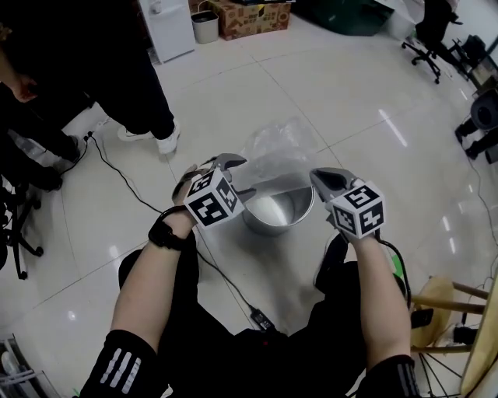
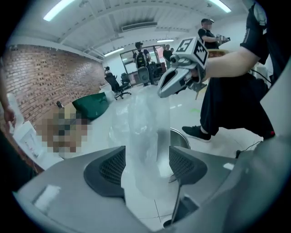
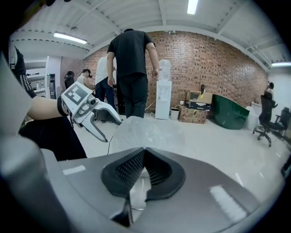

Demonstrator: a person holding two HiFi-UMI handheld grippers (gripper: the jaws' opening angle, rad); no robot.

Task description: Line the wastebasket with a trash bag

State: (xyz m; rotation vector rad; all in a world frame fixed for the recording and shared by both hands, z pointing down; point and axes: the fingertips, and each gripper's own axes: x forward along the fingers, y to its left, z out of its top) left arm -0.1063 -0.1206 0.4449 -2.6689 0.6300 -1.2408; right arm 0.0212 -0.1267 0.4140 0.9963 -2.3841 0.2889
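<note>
A round metal wastebasket [image 1: 278, 211] stands on the tiled floor in front of me. A clear trash bag [image 1: 276, 149] billows over its far rim. My right gripper [image 1: 319, 179] is at the basket's right and shut on an edge of the trash bag [image 3: 145, 134], which spreads away beyond the jaws. My left gripper [image 1: 243, 175] is at the basket's left with its jaws wide apart. In the left gripper view a band of the bag [image 2: 145, 136] hangs between the pads [image 2: 109, 168] without touching them and rises toward the right gripper [image 2: 163, 91]. The basket rim [image 2: 183, 139] shows behind it.
A person in dark trousers and white shoes [image 1: 148, 134] stands close at the upper left. A black cable [image 1: 226, 281] runs across the floor by my legs. A wooden stool [image 1: 447, 299] is at the right. Office chairs [image 1: 432, 43], a cardboard box [image 1: 249, 17] and a small bin [image 1: 205, 26] lie farther off.
</note>
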